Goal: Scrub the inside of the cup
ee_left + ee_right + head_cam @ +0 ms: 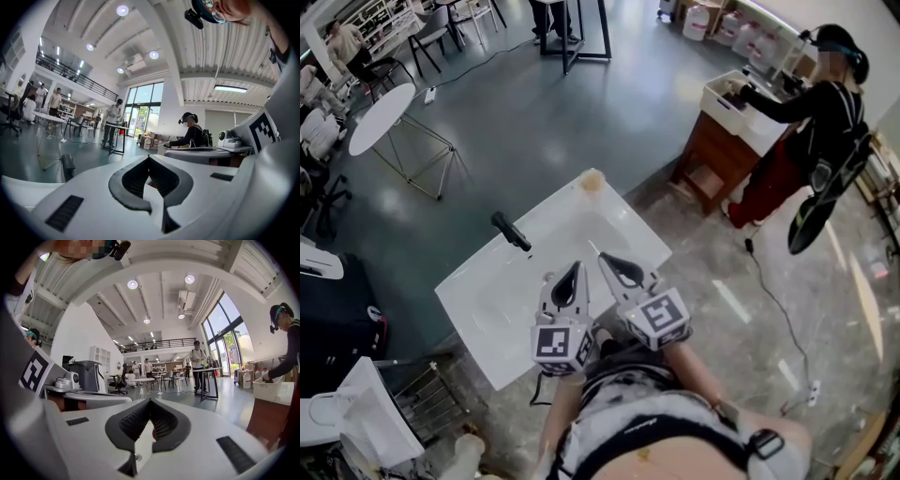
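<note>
A small brownish cup (592,181) stands at the far corner of a white sink unit (609,225), which has a black tap (511,232) near its left side. Both grippers are held side by side close to the person's body, at the near edge of the sink and well short of the cup. The left gripper (573,270) is shut with nothing between its jaws, and its tips meet in the left gripper view (149,157). The right gripper (604,258) is shut and empty as well, as its own view confirms (150,401). Neither gripper view shows the cup.
To the right, a person in black works at a white tub on a wooden stand (727,98). A round white table (382,114) stands at far left, and a wire rack (417,394) sits by the sink's near left corner. A cable (778,309) runs across the floor.
</note>
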{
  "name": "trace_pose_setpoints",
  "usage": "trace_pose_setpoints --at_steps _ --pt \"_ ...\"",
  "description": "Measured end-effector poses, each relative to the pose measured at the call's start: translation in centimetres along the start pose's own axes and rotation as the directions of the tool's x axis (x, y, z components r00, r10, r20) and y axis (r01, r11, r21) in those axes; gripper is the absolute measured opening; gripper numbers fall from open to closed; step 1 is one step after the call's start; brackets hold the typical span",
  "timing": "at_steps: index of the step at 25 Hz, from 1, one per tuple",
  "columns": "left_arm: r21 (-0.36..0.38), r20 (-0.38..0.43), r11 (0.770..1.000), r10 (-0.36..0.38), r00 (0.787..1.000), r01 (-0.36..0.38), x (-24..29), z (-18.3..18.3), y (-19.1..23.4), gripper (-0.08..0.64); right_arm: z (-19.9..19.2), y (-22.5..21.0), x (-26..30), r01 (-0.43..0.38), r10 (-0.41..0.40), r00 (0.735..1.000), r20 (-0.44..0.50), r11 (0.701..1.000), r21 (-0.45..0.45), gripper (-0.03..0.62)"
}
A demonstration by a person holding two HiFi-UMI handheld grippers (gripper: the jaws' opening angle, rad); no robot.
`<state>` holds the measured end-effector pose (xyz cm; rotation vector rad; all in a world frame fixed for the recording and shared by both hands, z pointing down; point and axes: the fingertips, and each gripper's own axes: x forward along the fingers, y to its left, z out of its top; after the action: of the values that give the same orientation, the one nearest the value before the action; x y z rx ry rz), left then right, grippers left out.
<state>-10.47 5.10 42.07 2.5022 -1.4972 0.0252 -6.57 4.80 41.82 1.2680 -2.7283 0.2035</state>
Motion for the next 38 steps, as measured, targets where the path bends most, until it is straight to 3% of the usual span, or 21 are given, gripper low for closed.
trace_pose_setpoints --at_steps 10,25,38 --pt "-0.048 -0.019 0.997 0.061 0.998 -0.061 1.2 -0.5 2.5 0.005 0.5 0.1 3.4 -0.089 0.087 0.995 -0.039 0.995 -0.038 0.002" --pt "-0.049 -0.033 0.989 0.141 0.989 -0.143 10.3 0.9 3.2 0.005 1.7 -7.8 8.0 -0.183 0.18 0.982 -0.052 0.981 -0.063 0.002" --pt "-0.054 -0.056 0.967 0.247 0.967 -0.25 15.1 1.0 3.3 0.005 1.8 -12.4 10.2 -0.29 0.285 0.956 -0.075 0.955 -0.062 0.002"
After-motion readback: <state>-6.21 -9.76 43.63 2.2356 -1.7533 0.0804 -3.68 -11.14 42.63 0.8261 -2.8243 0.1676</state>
